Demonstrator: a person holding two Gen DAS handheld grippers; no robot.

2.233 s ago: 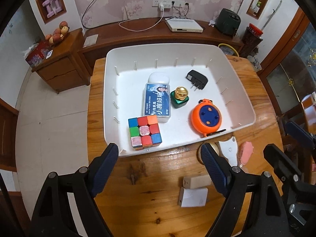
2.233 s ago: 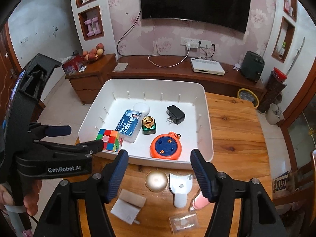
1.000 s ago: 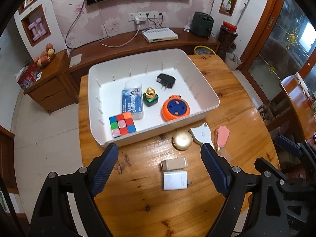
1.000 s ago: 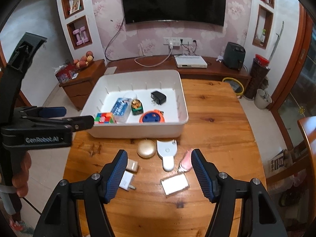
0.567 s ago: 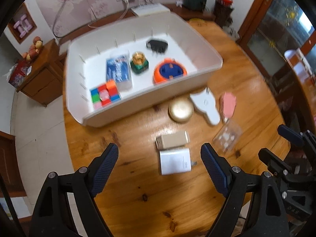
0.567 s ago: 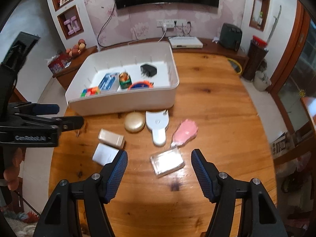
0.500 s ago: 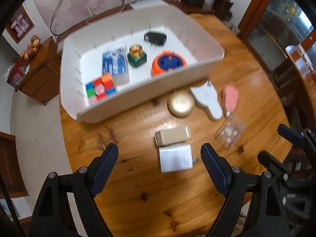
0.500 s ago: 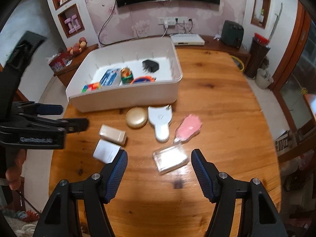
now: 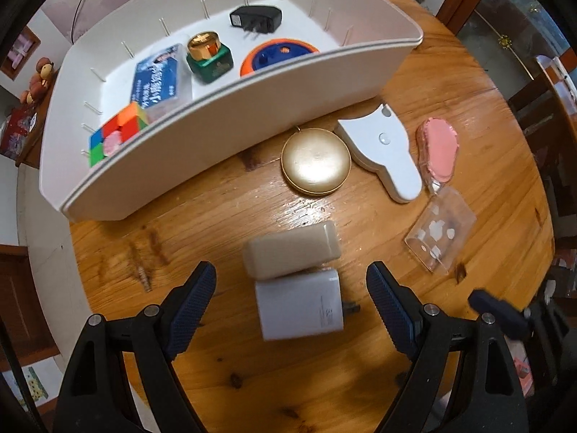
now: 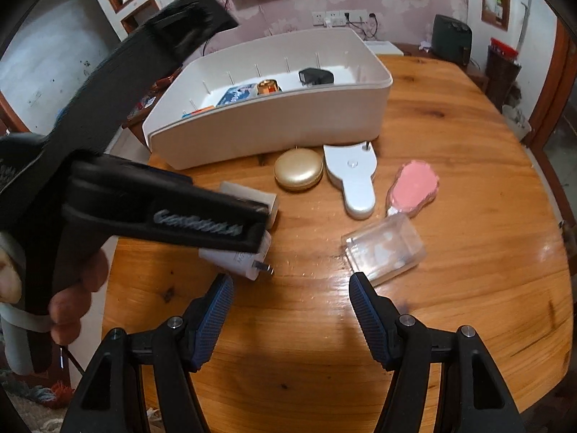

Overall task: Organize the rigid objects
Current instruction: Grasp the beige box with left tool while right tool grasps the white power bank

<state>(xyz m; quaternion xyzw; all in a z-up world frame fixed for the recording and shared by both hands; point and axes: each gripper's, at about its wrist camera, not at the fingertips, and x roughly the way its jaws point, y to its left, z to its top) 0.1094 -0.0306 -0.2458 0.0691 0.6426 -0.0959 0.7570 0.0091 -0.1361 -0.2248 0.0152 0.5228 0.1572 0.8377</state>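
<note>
A white bin [image 9: 223, 126] on the wooden table holds a colour cube [image 9: 117, 133], a blue box [image 9: 158, 81], a green jar [image 9: 209, 57], an orange reel [image 9: 276, 54] and a black plug [image 9: 256, 18]. In front of it lie a gold round case [image 9: 315, 160], a white flat tool [image 9: 386, 148], a pink brush [image 9: 438, 148], a clear box [image 9: 440, 231], a beige block [image 9: 292, 250] and a white charger [image 9: 299, 310]. My left gripper [image 9: 290, 310] is open, low over the white charger. My right gripper [image 10: 290, 310] is open, just short of the clear box [image 10: 382, 249].
The left gripper's black body [image 10: 144, 195] crosses the right wrist view and hides part of the beige block [image 10: 249, 196] and the charger [image 10: 238, 259]. The round table's edge [image 9: 537, 216] curves close on the right. A TV cabinet [image 10: 386, 48] stands behind.
Both grippers have come down and forward toward the loose items on the table. The left one now straddles the white charger. Both stay open and nothing on the table has moved.
</note>
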